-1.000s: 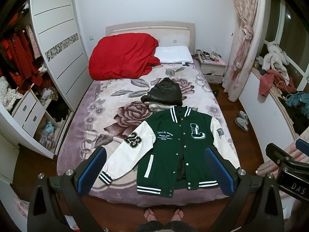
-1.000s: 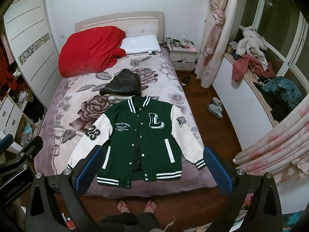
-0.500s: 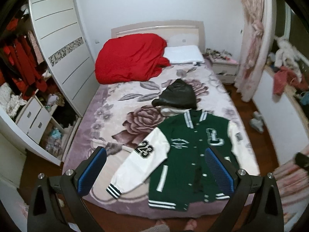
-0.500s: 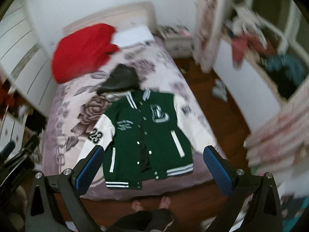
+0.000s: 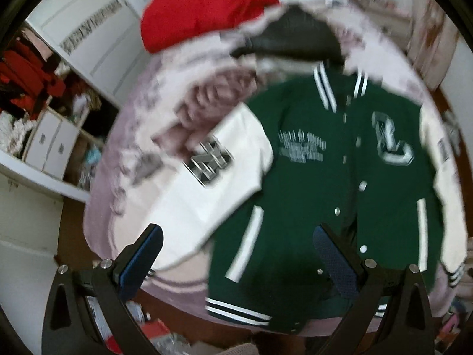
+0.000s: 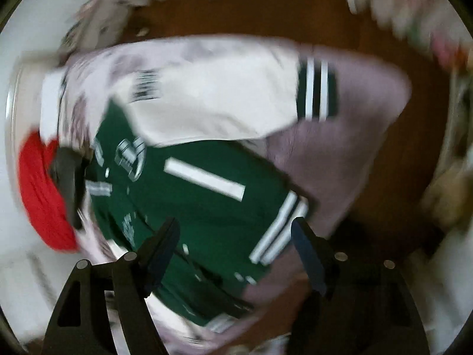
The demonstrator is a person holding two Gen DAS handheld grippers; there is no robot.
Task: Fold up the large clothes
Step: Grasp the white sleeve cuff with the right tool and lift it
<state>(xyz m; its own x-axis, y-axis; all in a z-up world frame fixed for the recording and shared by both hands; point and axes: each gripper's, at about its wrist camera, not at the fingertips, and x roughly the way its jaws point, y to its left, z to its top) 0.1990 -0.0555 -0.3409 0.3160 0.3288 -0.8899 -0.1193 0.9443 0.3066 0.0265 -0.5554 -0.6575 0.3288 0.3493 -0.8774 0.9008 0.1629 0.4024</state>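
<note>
Both views heavily smeared; fine detail unreadable.

Edges and room: the bed (image 5: 124,177) under a mauve floral blanket (image 6: 348,136) fills the middle of the room. Its foot edge runs just beyond the left tongs (image 5: 236,254), with brown floor (image 5: 71,230) showing below it and along the left side toward an open wardrobe (image 5: 44,94). In the right wrist view a wide band of bare floor (image 6: 266,9) runs past the bed's far side and corner.

The jacket (image 5: 325,195), green with white sleeves, lies flat and face up on the blanket near the foot edge, hem toward the tongs, collar toward the headboard.

Left tongs: jaws wide apart, empty, above the hem and the numbered white sleeve (image 5: 212,183); the left finger (image 5: 142,254) stands over blanket by that sleeve's cuff, the right one over the green front near the snaps. Touching or not — cannot tell.

Right tongs (image 6: 236,254): jaws closing, still well apart, nothing pressed between them; the striped hem corner (image 6: 280,224) lies in the gap below.

Left view only: wardrobe, a dark garment (image 5: 289,35) beyond the collar, red bedding (image 5: 207,6) at the head. Right view only: the other sleeve's striped cuff (image 6: 316,88) stretched toward the bed's side edge.
</note>
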